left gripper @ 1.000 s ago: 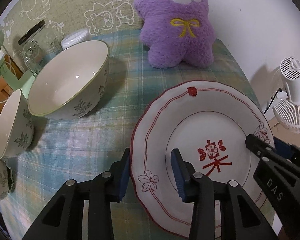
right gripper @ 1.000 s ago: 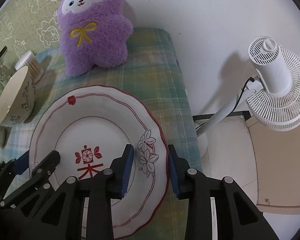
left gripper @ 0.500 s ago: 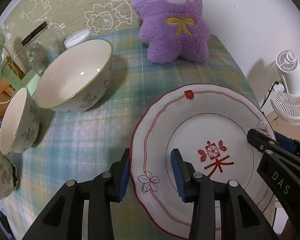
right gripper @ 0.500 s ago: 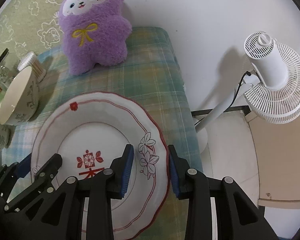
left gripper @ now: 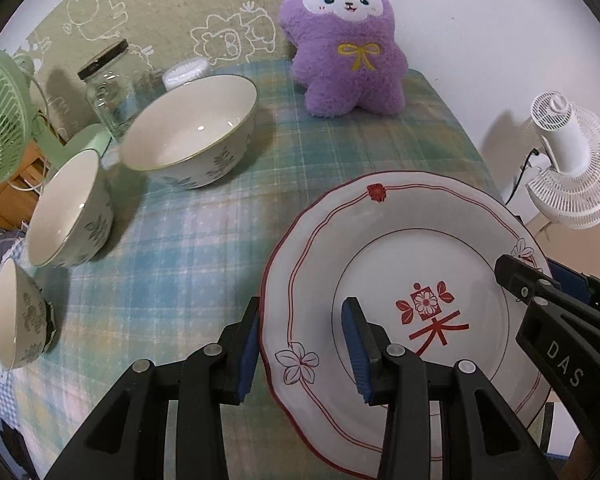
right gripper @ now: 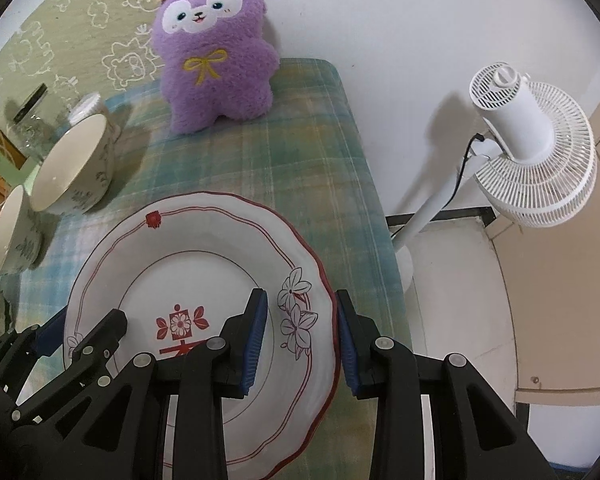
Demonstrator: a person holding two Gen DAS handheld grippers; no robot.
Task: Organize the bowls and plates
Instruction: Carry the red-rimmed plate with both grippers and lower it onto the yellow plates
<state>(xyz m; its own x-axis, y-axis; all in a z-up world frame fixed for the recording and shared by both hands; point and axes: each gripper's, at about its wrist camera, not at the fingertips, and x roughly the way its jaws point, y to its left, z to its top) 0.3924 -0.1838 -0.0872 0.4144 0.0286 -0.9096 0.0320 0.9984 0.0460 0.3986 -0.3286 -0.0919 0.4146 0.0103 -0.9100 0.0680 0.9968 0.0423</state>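
Both claws clamp opposite rims of the red-trimmed plate point(left gripper: 384, 248): left gripper point(left gripper: 300, 350) on its left rim, right gripper point(right gripper: 300, 340) on its right, above the plaid tablecloth point(left gripper: 172, 248). Keep both hands level and matched, clearing the large bowl point(left gripper: 192, 128).

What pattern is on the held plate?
White plate with red rim lines, flower outlines and a red centre motif; clearest in left wrist view.

Only legible text "DAS" on right gripper point(left gripper: 556, 292) body; red character-like mark at plate point(left gripper: 380, 240) center, unreadable.
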